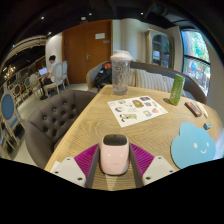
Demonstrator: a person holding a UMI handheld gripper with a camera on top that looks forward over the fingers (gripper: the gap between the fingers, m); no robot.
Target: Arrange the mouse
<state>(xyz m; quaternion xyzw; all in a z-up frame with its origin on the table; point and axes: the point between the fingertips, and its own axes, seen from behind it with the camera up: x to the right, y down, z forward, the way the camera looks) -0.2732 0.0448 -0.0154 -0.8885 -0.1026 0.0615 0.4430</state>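
Note:
A white, pale-pink computer mouse (pixel 114 155) sits between my two fingers, over the near edge of the wooden table (pixel 88 125). My gripper (pixel 114 152) is shut on the mouse, and both fingers press its sides. The magenta pads (pixel 87 158) show to either side of it. A light blue cloud-shaped mouse mat (pixel 192 146) lies on the table just ahead of the fingers, to the right.
A printed paper sheet (pixel 137 108) lies mid-table. A tall clear cup (pixel 121 72) stands at the far end and a green box (pixel 177 90) at the far right, with a small dark object (pixel 194 108) near it. A grey tufted sofa (pixel 50 115) runs along the left.

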